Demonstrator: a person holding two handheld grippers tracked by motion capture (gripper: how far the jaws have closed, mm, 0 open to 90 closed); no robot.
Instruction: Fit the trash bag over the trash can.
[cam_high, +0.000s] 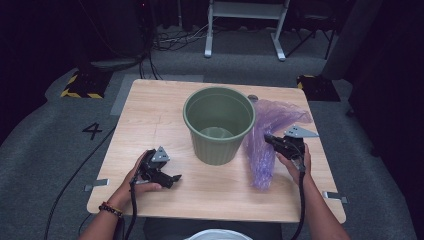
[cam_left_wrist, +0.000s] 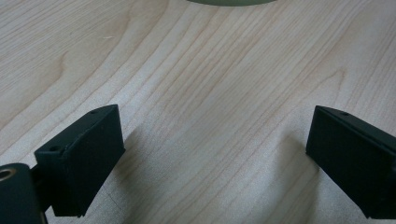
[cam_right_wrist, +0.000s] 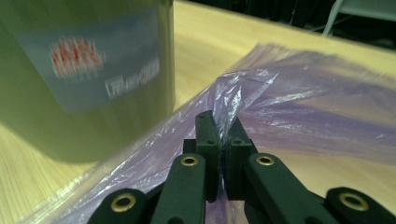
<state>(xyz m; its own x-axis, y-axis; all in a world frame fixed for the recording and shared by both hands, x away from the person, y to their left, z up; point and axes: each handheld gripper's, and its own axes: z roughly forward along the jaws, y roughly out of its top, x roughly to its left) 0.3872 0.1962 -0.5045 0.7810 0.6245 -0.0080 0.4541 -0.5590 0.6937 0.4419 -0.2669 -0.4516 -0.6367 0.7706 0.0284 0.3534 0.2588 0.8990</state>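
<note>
1. Right gripper: clamped on a fold of the purple plastic bag (film pinched between the pads), just right of the green bin.
2. Left gripper: jaws wide apart, nothing between, low over the wooden table.

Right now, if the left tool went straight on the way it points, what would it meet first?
Probably the green bucket. The left tool lies low over the table, jaws open and empty, and the bucket's base shows straight ahead in its own view; depth is uncertain.
</note>
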